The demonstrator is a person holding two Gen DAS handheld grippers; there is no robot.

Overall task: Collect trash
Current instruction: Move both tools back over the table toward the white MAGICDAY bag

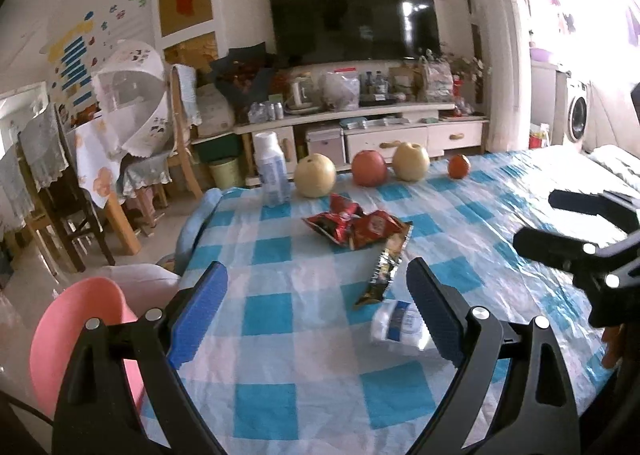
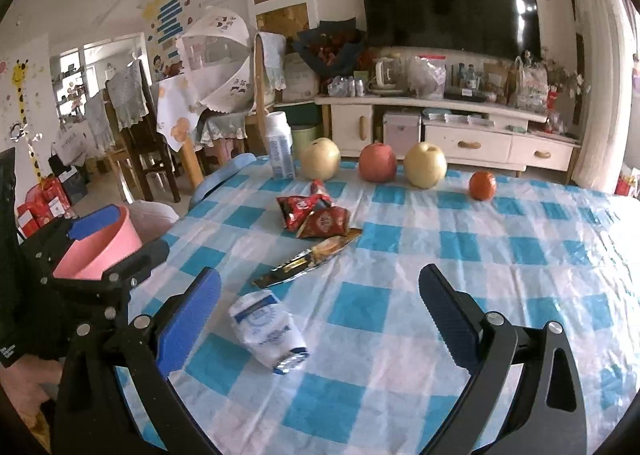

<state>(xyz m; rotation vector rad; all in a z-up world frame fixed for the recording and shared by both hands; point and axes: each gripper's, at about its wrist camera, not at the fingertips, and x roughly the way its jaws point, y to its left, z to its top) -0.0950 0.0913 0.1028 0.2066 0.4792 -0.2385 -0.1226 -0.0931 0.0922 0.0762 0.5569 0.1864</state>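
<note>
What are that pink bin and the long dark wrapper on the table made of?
The pink bin looks like smooth, matte moulded plastic, with an even colour and a thin rim. The long dark wrapper seems to be metallised plastic film: it is crinkled, and its silver edge glints.

Crumpled red wrappers (image 2: pixel 314 217), a dark snack wrapper (image 2: pixel 310 261) and a white packet (image 2: pixel 272 329) lay on the checkered desk (image 2: pixel 460 255).

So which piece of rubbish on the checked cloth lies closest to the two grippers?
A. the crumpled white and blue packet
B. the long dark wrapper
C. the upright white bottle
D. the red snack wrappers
A: the crumpled white and blue packet lies nearest, just ahead of the open right gripper; the wrappers and bottle sit farther back.
</note>
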